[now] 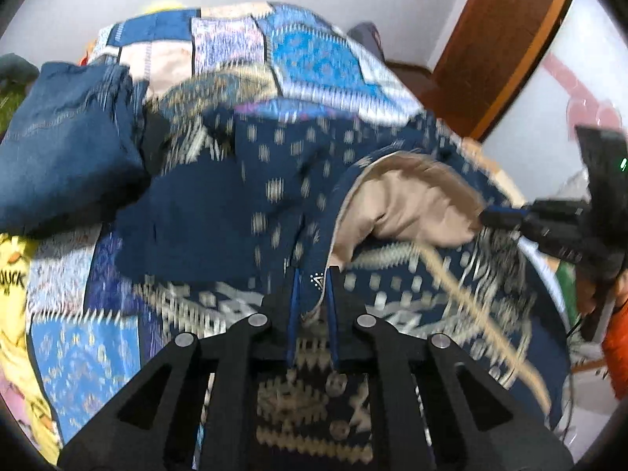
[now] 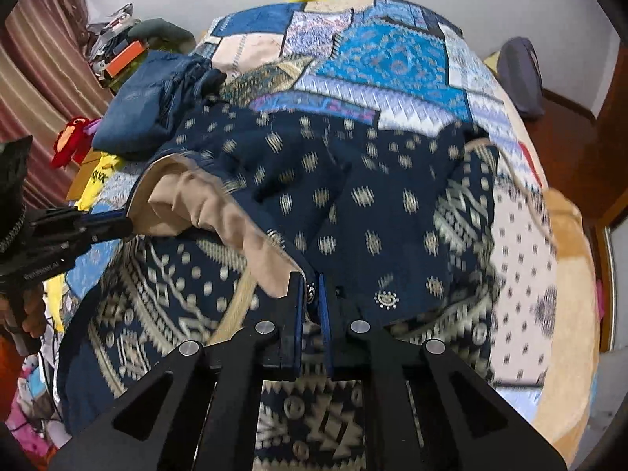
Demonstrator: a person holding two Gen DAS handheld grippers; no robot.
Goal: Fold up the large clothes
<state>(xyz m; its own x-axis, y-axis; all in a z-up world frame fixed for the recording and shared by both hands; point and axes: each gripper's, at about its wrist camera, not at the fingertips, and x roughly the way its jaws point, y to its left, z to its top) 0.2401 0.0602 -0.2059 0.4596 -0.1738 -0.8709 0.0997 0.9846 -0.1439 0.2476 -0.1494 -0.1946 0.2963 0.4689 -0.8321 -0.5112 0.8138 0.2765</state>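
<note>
Nearest the left wrist camera, the left gripper (image 1: 314,274) has its blue-padded fingers drawn close together on the hem of a large navy garment with cream woven motifs and a tan lining (image 1: 243,196); a fold of cloth sits pinched between them. The right gripper (image 2: 310,282) is likewise nearly closed, clamping another stretch of the same hem beside a small embroidered mark. Between the two grips the hem is lifted and turned back, showing the tan lining (image 2: 219,212). Each gripper appears at the edge of the other's view, partly cut off. Motion blur smears the pattern in both views, so the buttons low in the frames are hard to make out.

The garment lies spread over the near half of a bed covered by a blue, white and pink patchwork quilt (image 2: 392,59), its lower part hanging toward the near edge. Beyond it, at the bed's left edge, rests a folded pile of blue denim clothing (image 1: 66,149), touching the garment. A dark grey cushion (image 2: 522,74) sits at the far right corner, partly hidden by the quilt. A brown wooden door (image 1: 506,31) stands behind, cropped by the lens rim.
</note>
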